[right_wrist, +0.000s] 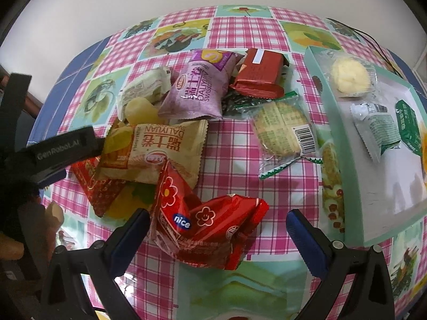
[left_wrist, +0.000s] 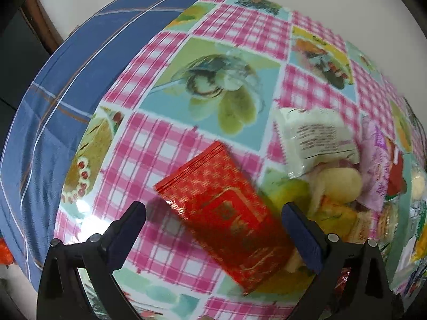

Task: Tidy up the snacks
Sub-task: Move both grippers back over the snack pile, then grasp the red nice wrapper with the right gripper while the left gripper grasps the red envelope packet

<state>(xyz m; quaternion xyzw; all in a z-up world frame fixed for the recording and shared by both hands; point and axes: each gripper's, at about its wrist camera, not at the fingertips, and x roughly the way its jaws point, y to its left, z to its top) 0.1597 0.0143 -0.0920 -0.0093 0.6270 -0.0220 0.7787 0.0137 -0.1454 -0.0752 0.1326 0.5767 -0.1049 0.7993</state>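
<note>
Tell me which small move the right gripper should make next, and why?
Probably lower the right gripper and close on the red packet. Its jaws stand open on either side of that packet, which lies alone at the near edge of the pile, and the tray on the right already holds a few snacks.

The left gripper (left_wrist: 213,221) hangs with jaws wide apart. The right gripper (right_wrist: 217,229) is likewise spread, holding nothing.

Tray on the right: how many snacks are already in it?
3 show in the tray: a yellow round pastry at the far end, a white-green packet mid-tray, a green packet cut by the frame; more may be hidden.
</note>
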